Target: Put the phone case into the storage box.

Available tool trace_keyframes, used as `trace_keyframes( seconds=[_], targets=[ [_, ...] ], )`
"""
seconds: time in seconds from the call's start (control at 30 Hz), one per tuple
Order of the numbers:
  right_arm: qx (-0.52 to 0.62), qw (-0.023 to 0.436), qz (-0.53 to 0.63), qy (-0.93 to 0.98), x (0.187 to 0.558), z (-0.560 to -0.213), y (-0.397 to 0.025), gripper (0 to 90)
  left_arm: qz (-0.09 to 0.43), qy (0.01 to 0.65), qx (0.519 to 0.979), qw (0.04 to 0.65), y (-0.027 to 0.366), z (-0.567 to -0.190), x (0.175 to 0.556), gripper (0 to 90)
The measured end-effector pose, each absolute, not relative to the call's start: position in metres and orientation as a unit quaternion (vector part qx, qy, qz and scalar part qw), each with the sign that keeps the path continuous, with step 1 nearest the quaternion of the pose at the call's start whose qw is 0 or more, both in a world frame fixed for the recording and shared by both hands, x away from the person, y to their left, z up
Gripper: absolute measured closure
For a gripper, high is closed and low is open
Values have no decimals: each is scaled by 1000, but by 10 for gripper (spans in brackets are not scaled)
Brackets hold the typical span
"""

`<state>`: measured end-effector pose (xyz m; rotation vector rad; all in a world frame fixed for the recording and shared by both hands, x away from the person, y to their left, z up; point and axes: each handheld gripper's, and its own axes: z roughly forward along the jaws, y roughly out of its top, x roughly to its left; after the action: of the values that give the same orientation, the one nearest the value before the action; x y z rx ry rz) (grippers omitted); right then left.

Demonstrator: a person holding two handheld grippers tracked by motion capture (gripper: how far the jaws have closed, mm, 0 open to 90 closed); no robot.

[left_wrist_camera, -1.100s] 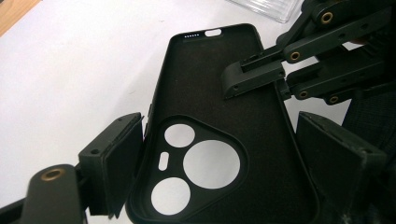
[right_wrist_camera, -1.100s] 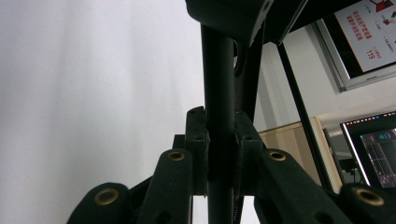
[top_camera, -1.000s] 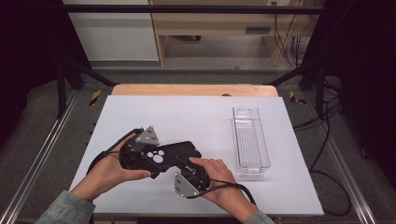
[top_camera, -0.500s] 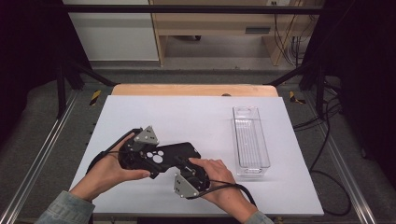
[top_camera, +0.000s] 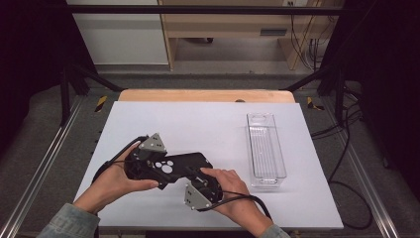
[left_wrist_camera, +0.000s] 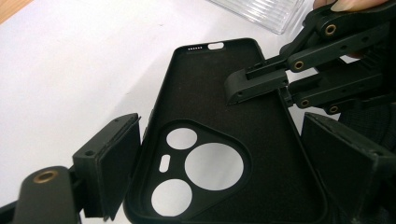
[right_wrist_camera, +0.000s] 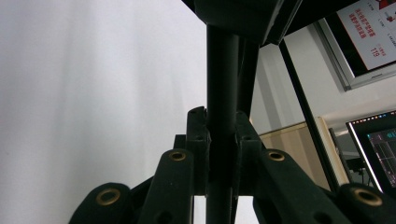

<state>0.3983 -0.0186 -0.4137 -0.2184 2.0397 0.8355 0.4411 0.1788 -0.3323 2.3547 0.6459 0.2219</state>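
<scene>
Two tools meet over a black phone case (left_wrist_camera: 224,140) near the front of the white counter (top_camera: 208,119). Left tool (left_wrist_camera: 224,182): jaws spread, flanking the case's camera end without touching. Right tool (right_wrist_camera: 223,140): clenched on the case's edge, apparently the long side. Farther right, a clear tray (top_camera: 266,148) stands apart.

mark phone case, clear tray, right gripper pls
phone case (left_wrist_camera: 261,154): left gripper view, on its inner back wall.
clear tray (top_camera: 266,148): high view, on its ribbed floor.
right gripper (right_wrist_camera: 222,140): right gripper view, midway between its fingertips, clamped on the case edge.
</scene>
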Motion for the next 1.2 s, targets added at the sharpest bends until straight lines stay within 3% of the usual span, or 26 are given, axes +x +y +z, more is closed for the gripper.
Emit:
trace_keyframes(
  seconds=[1.2],
  targets=[
    [-49,414,361,834,407,-412,-28,810,130,241,866,419,193,-318,440,120]
  ],
)
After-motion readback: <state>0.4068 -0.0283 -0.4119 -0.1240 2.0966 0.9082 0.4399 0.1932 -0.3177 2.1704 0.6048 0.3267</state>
